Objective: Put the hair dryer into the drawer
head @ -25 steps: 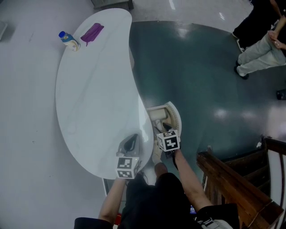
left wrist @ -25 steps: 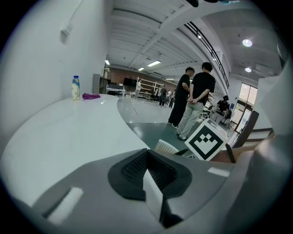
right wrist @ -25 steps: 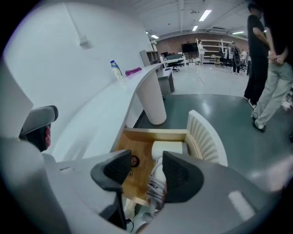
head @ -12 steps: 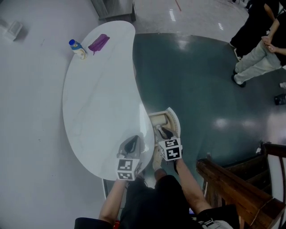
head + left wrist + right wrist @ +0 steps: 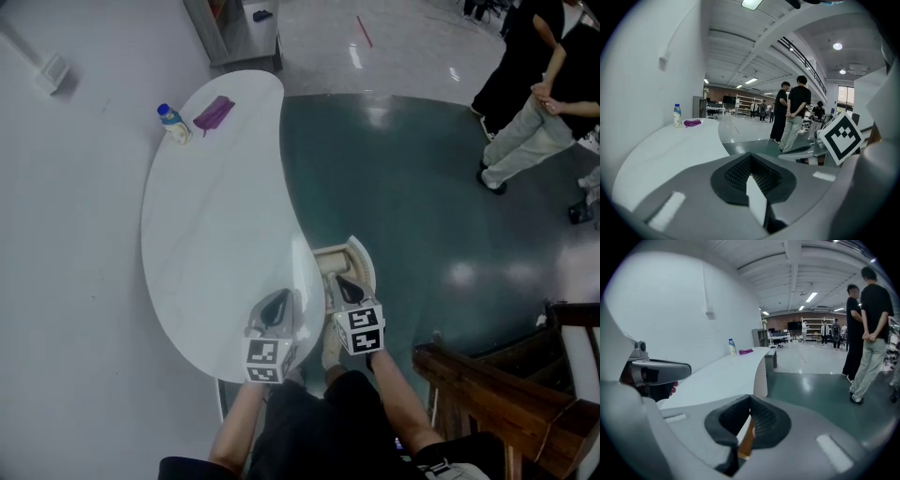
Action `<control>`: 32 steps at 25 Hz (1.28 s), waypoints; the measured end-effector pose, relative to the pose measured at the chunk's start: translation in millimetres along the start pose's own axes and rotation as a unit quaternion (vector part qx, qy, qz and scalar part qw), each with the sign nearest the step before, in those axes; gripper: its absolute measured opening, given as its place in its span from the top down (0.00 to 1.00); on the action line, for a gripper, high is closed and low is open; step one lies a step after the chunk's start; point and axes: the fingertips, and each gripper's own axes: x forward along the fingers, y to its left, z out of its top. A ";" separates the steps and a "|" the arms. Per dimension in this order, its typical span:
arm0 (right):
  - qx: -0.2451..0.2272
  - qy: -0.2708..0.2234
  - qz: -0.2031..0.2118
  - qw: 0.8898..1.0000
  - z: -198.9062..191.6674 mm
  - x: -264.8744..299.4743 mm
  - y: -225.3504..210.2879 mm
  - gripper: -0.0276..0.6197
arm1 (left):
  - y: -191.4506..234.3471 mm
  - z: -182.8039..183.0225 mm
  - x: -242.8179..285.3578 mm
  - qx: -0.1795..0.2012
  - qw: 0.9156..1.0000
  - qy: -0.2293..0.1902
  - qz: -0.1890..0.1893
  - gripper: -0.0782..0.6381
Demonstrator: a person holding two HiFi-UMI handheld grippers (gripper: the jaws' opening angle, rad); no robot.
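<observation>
Left hand-held gripper [image 5: 277, 303] closed, right [image 5: 345, 287] just closed empty, drawer [image 5: 364, 257] in head view only

The tabletop [image 5: 206, 234] is plain glossy white. At its far end stands a bottle [image 5: 173, 123] with a blue cap and a pale yellowish-white body, and just beside it lies a purple cloth [image 5: 214, 114]. The wall [image 5: 66, 281] left of the tabletop is pale grey-white. The floor [image 5: 422, 178] to its right is dark teal with bright glints. The drawer [image 5: 363, 260] at the tabletop's near edge is cream.
</observation>
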 end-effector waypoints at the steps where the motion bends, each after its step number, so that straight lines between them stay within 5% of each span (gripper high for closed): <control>1: -0.003 -0.008 -0.001 1.000 4.8 -6.1 2.8 0.95 | -0.5 2.9 -4.1 0.000 1.000 -0.003 -0.001 0.88; 20: -0.057 -0.164 -0.033 0.984 68.2 -125.0 65.8 0.95 | 13.2 56.4 -110.6 0.058 0.993 -0.100 -0.017 0.88; 32: -0.053 -0.193 -0.052 0.978 56.0 -175.7 104.1 0.95 | 27.9 50.7 -165.2 0.076 0.990 -0.114 -0.019 0.88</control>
